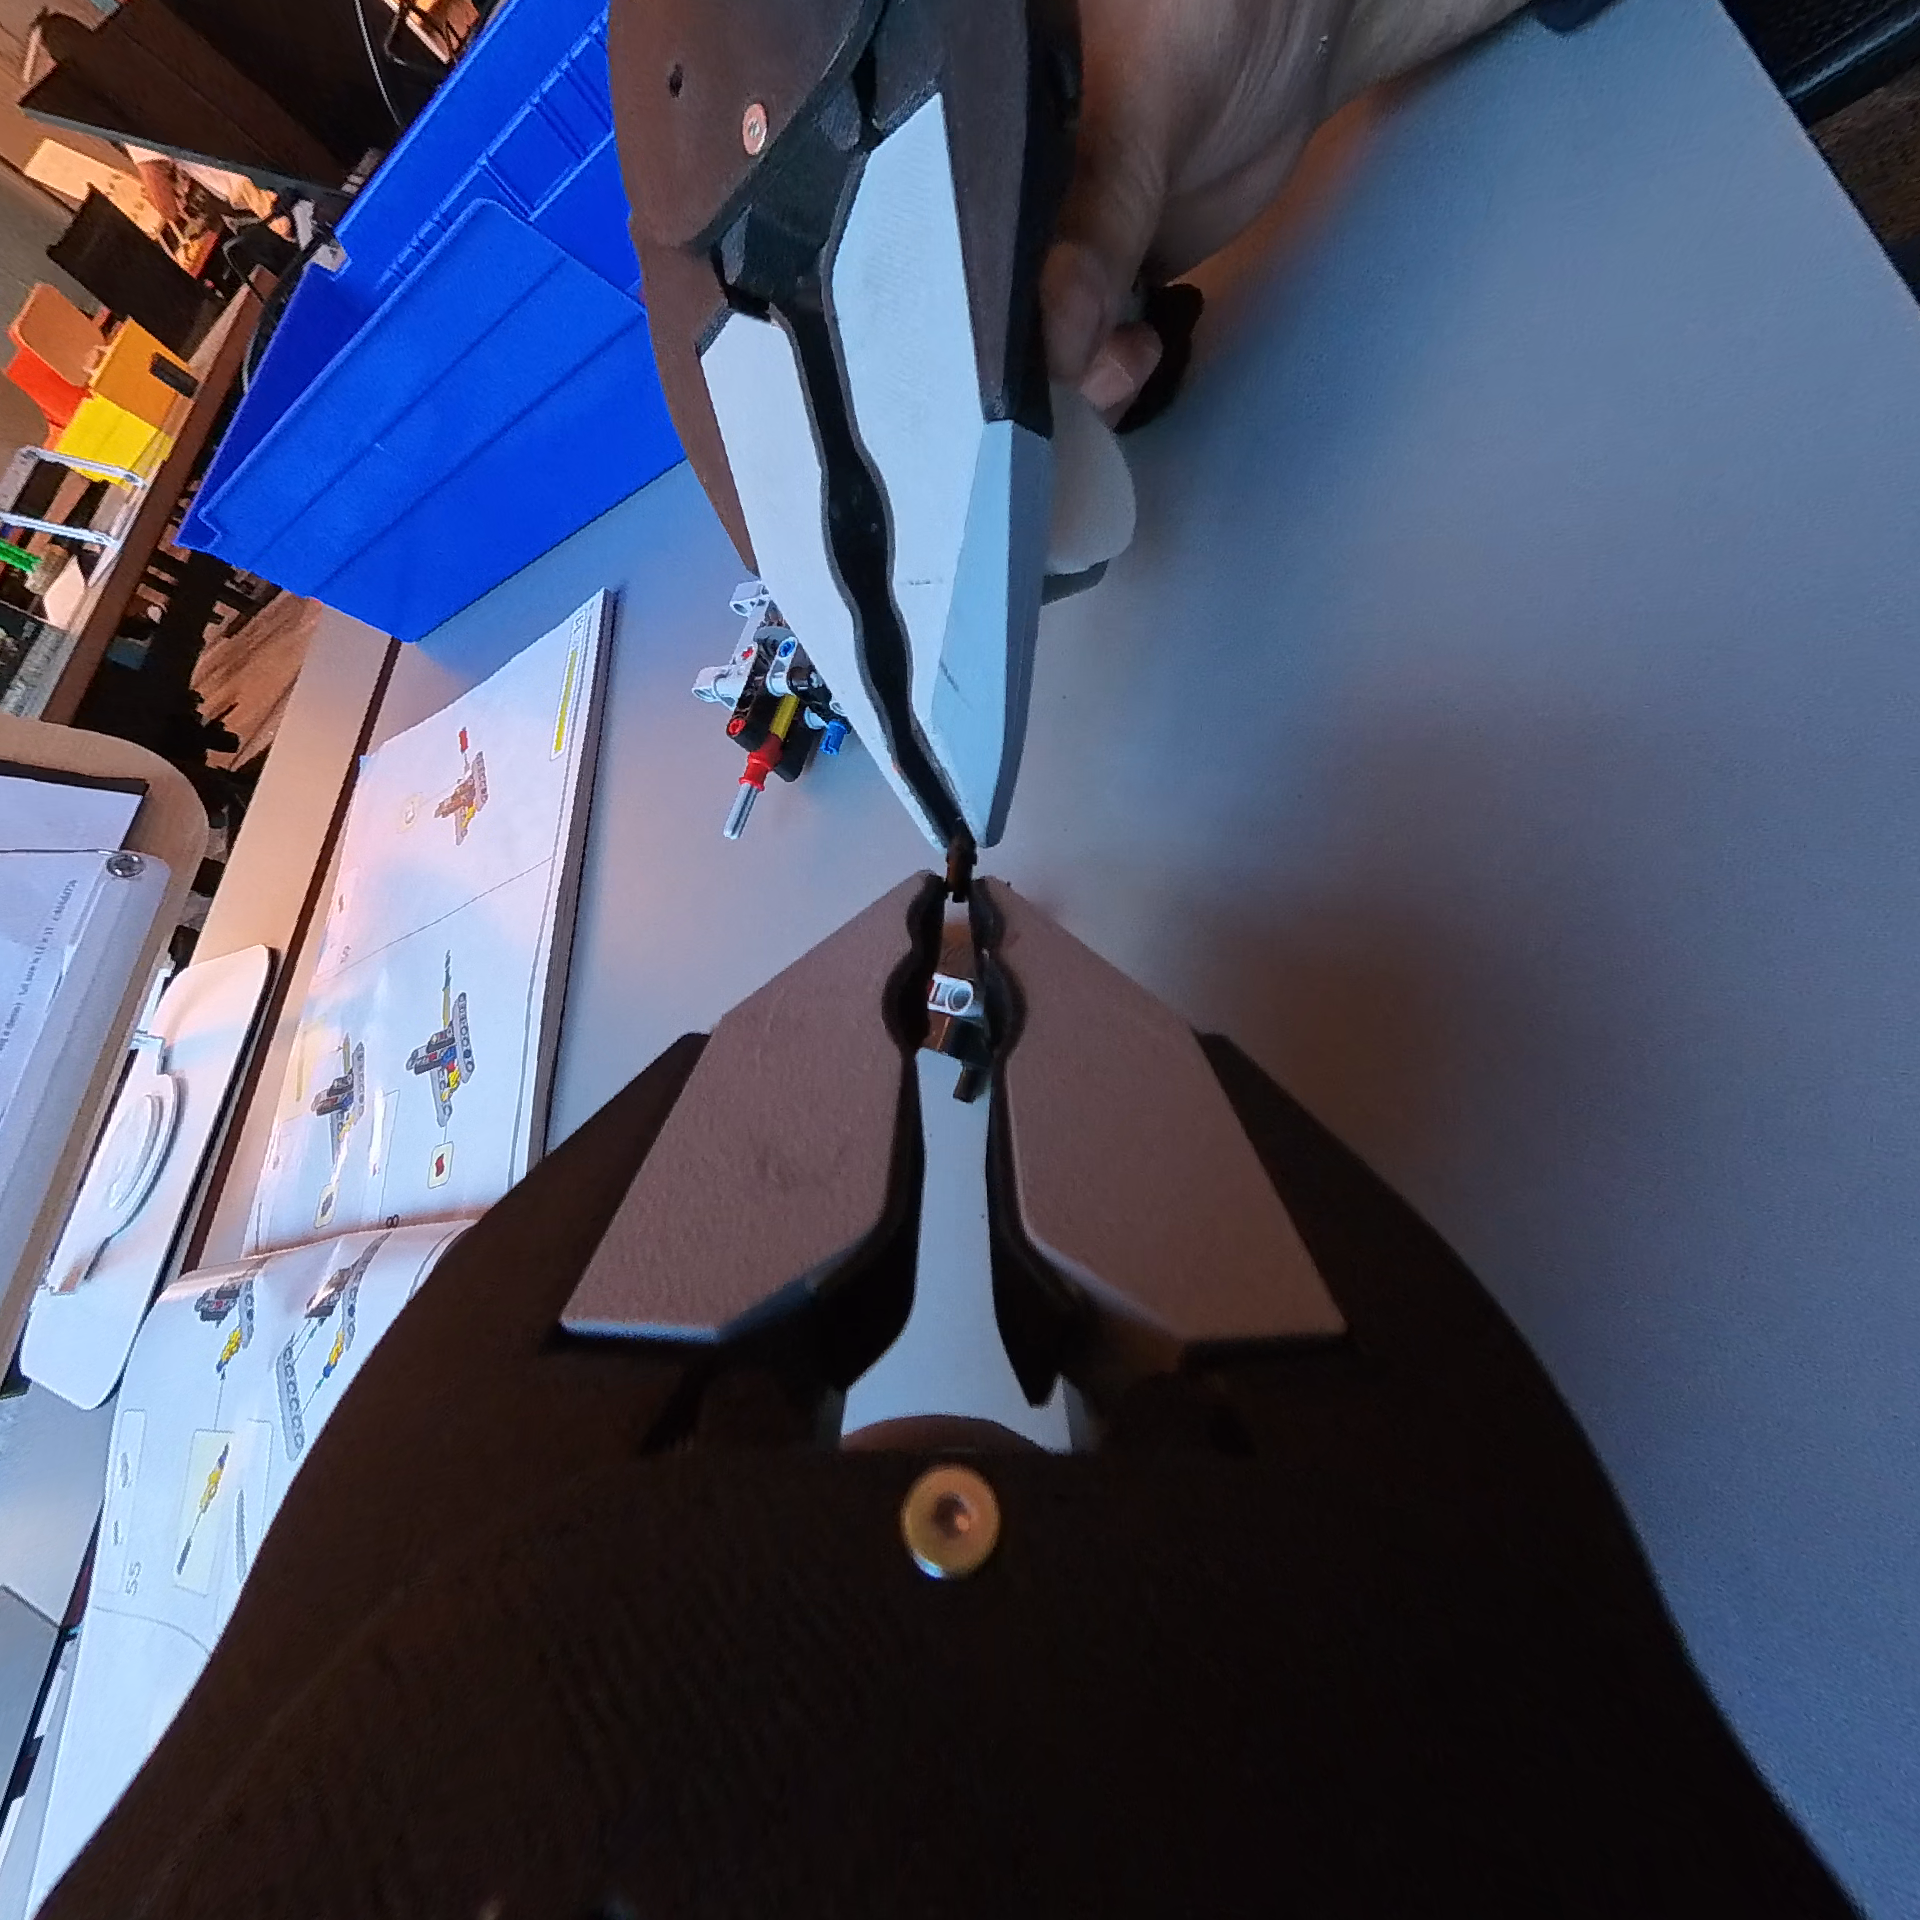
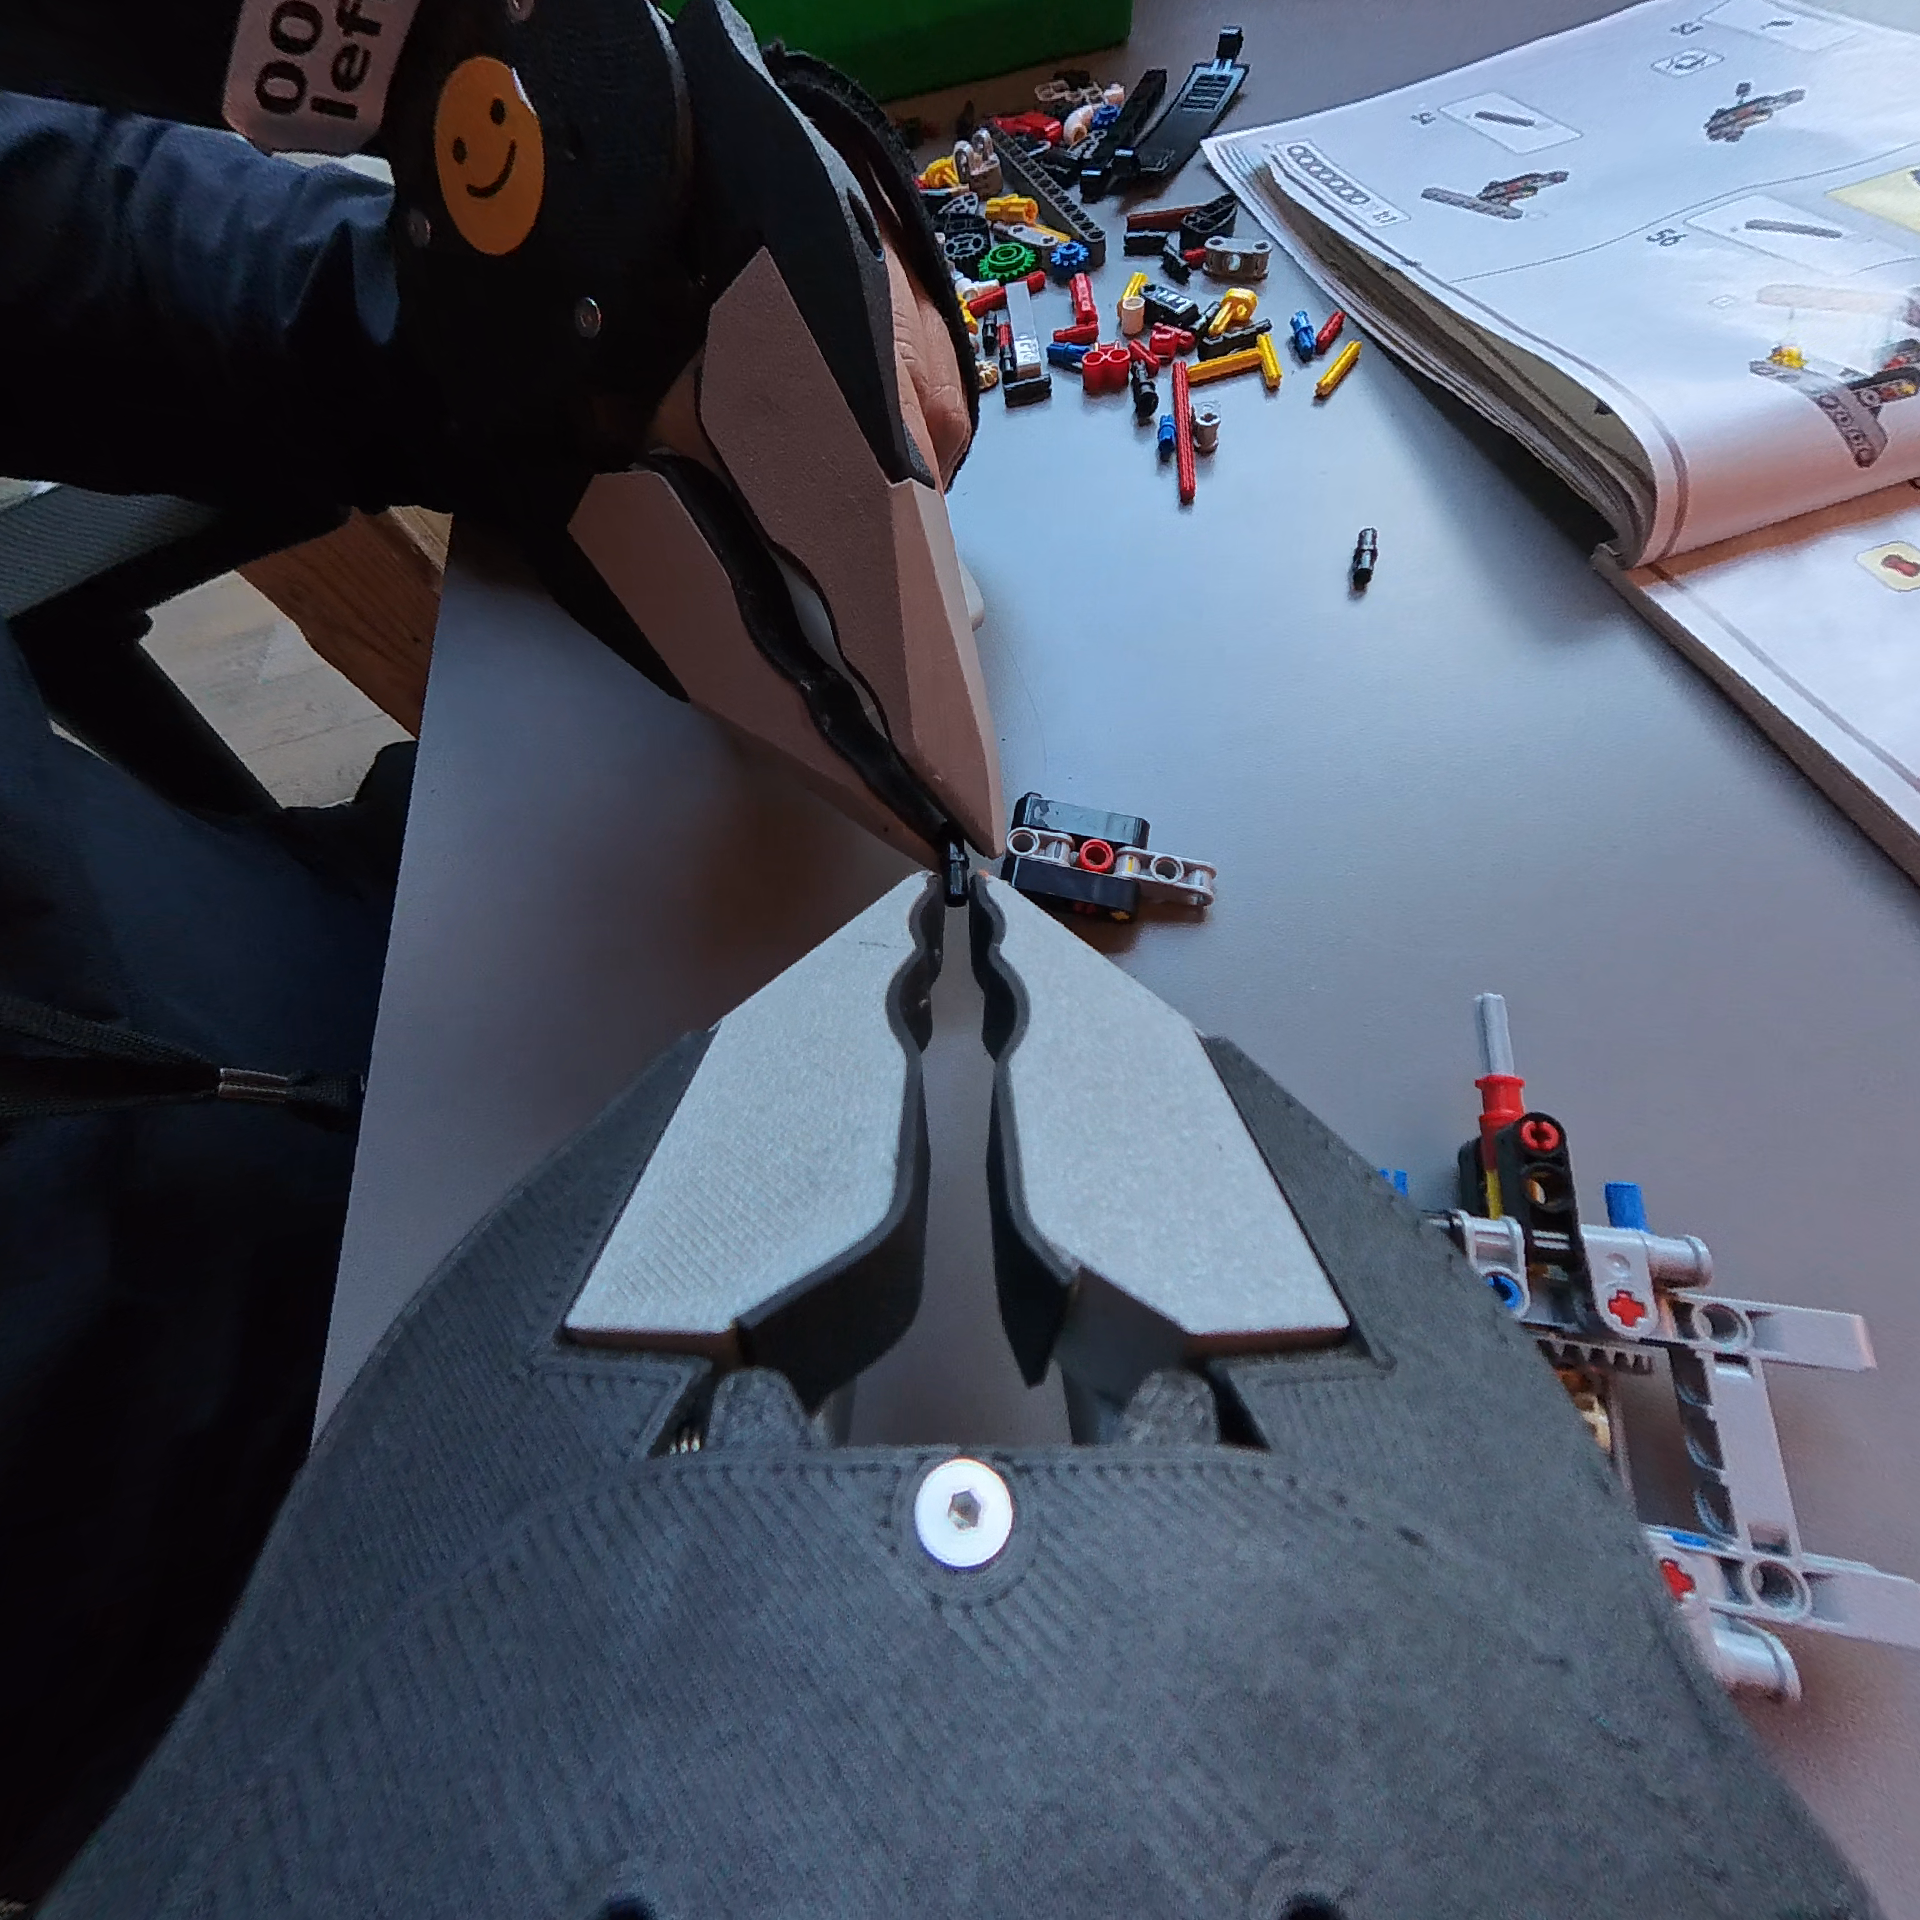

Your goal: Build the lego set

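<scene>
A workshop or lab bench: a grey table (image 2: 1403, 727) strewn with small plastic building pieces (image 2: 1132, 281), an open instruction booklet (image 2: 1621, 260) at right, blue storage bins (image 1: 447, 343) and cluttered shelving (image 1: 94, 395) beyond.
</scene>
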### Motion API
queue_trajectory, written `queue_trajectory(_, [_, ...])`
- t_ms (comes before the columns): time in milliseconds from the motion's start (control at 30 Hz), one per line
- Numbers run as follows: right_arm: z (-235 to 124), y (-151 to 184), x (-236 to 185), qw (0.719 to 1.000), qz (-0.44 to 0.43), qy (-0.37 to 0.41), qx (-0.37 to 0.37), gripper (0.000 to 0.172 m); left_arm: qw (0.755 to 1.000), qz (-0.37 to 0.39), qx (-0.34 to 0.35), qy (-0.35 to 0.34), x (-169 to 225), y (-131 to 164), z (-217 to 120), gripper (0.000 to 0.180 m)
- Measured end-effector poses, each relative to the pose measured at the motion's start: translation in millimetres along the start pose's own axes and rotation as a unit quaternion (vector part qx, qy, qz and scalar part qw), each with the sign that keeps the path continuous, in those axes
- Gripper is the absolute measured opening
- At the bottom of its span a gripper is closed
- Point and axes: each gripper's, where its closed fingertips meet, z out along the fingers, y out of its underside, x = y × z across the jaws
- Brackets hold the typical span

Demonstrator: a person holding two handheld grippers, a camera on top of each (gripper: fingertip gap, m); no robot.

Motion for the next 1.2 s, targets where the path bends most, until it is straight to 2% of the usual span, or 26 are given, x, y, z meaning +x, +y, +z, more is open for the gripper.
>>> queue_trajectory(400, [1, 1, 1, 1.0, 0.008, 0.001, -0.003, 0.001, 1.0, -0.007, -0.01, -0.001, -1, 2, 1, 0.002])
queue_trajectory(733, [5, 13, 12, 0.998, 0.015, 0.035, -0.043, 0.001, 0.994, -0.053, -0.066, 0.063, -2, 28, -4, 0.015])
queue_trajectory(900, [10, 19, 9, 0.998, 0.016, 0.03, -0.062, 0.001, 0.992, -0.05, -0.077, 0.084, 4, 28, -1, 0.011])
queue_trajectory(1200, [10, 20, 11, 0.997, 0.026, 0.031, -0.065, 0.001, 0.99, -0.056, -0.092, 0.09, -9, 30, -4, 0.021])
